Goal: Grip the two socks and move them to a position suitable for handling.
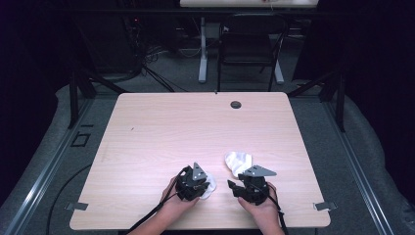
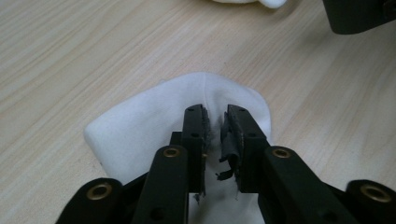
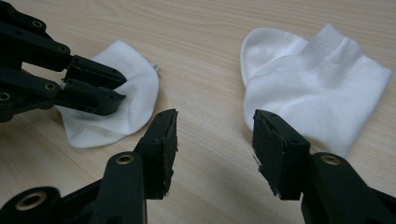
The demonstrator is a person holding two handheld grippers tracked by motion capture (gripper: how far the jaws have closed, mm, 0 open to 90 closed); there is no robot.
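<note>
Down near the front edge of the wooden table (image 1: pixel 147 127) lay two white socks. The smaller sock (image 2: pixel 140 130) rested flat on the wood in front of the person's left hand (image 1: pixel 171 205), and the left gripper (image 2: pixel 215 128) stood over it with its jaws drawn close together. A narrow ridge of the white cloth rose between the two worn pads, so the jaws were pinching the fabric at the sock's middle. From the right gripper view the same black jaws came in from the left and lay across that sock, one just above the other.

Well apart from it, farther back and to the right in the high view, lay the second sock (image 3: pixel 317 88), folded over with its ribbed cuff uppermost. The right gripper (image 3: pixel 215 135) hovered between the two socks with its jaws spread wide, bare tabletop showing in the gap. Its right jaw stood just beside the second sock's near edge, though I could not tell whether it touched. The right hand (image 1: pixel 264 208) held that gripper close to the table's front edge.
</note>
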